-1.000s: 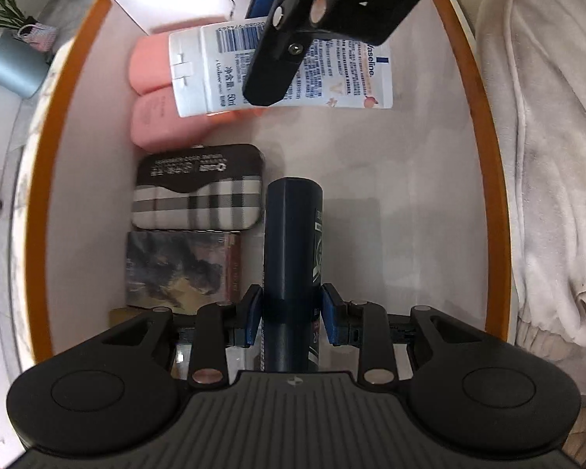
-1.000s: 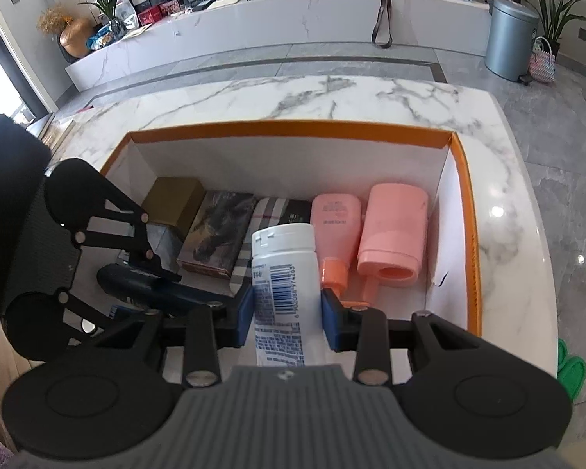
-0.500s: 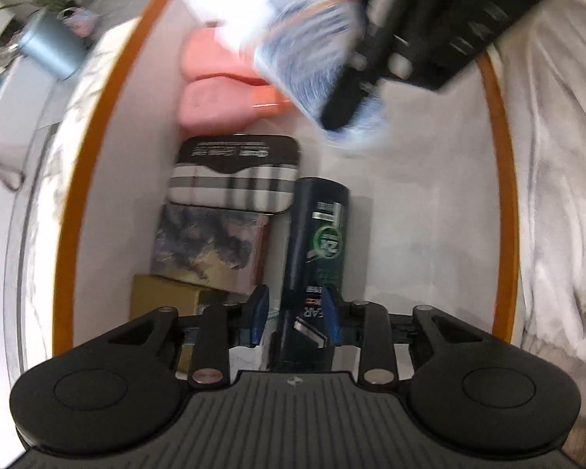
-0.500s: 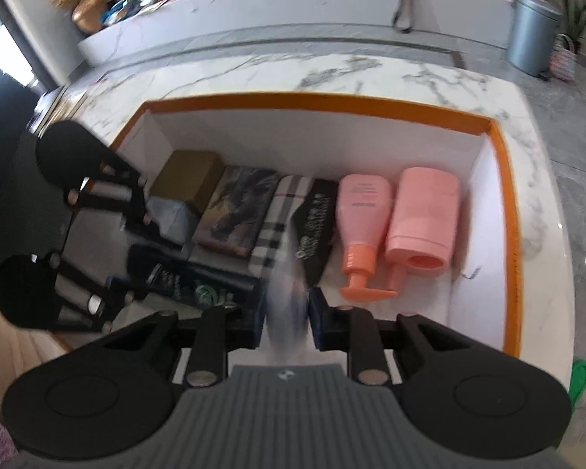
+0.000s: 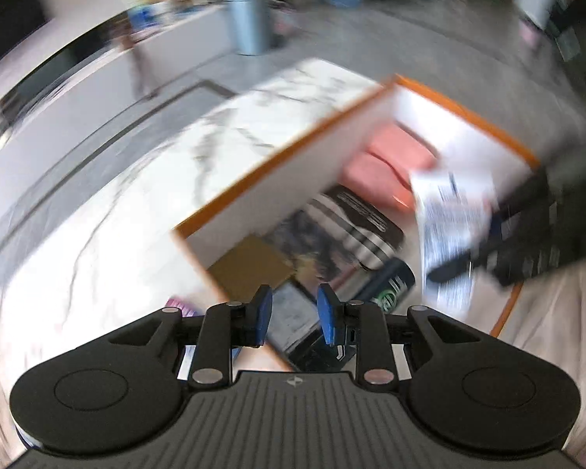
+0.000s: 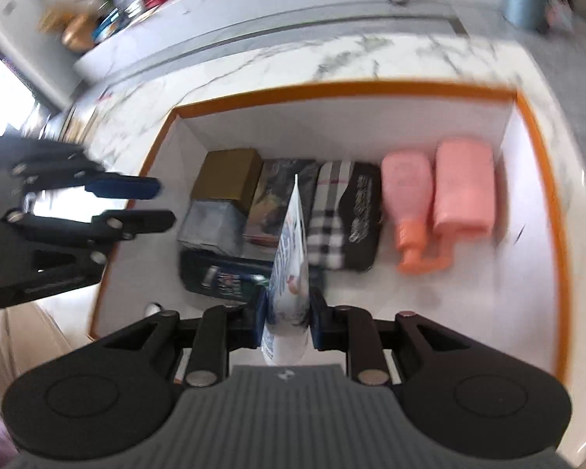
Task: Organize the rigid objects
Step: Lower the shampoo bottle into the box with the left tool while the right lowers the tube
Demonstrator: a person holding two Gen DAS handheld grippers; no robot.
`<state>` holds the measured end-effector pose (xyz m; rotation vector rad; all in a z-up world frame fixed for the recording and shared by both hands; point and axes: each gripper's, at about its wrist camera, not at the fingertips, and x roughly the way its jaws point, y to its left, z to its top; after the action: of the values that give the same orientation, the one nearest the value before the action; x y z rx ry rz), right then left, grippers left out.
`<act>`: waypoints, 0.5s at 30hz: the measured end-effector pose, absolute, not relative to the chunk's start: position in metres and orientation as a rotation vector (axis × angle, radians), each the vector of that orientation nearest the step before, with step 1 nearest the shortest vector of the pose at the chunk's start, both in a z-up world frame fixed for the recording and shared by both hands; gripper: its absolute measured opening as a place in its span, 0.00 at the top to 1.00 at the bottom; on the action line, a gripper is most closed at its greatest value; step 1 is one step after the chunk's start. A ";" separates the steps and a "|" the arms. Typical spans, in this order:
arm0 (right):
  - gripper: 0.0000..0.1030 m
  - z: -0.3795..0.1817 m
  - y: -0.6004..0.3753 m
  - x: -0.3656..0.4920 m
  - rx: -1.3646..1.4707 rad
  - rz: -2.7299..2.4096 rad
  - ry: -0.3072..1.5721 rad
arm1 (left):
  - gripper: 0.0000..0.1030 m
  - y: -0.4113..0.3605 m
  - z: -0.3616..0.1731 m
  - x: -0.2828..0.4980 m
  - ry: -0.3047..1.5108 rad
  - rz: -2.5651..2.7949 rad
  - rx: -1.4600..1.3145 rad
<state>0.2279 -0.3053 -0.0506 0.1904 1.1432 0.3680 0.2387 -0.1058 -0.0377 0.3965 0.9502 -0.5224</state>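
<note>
An orange-rimmed white box (image 6: 539, 148) on a marble counter holds two pink bottles (image 6: 433, 195), a plaid case (image 6: 332, 219), a dark booklet (image 6: 277, 187), a gold box (image 6: 226, 174), a grey box (image 6: 211, 222) and a dark blue can (image 6: 222, 273) lying on its side. My right gripper (image 6: 286, 320) is shut on a white Vaseline tube (image 6: 289, 273), held over the box; the tube also shows in the left wrist view (image 5: 449, 226). My left gripper (image 5: 295, 312) is open and empty, above the box's left corner, also seen in the right wrist view (image 6: 152, 203).
The marble counter (image 5: 136, 203) spreads around the box (image 5: 277, 156). A cream cloth (image 5: 558, 312) lies beside the box. A grey bin (image 5: 250, 23) stands on the floor beyond. Both views are motion-blurred.
My left gripper let go of the dark blue can, opened and pulled back out to the left. My right gripper turned the tube edge-on over the box.
</note>
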 end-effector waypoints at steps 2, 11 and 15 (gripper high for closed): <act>0.78 -0.056 -0.298 0.223 0.274 0.342 1.157 | 0.68 -0.092 -0.036 0.235 0.968 -0.467 0.313; 0.78 -0.075 -0.256 0.214 0.451 0.221 1.158 | 0.68 -0.058 -0.049 0.220 1.052 -0.366 0.000; 0.78 -0.080 -0.245 0.218 0.497 0.230 1.187 | 0.72 -0.054 -0.057 0.219 1.059 -0.363 -0.048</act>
<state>0.2183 -0.2446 -0.0801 0.4968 1.1867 0.2299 0.2188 -0.0542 -0.0573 -0.0476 1.0593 -0.3626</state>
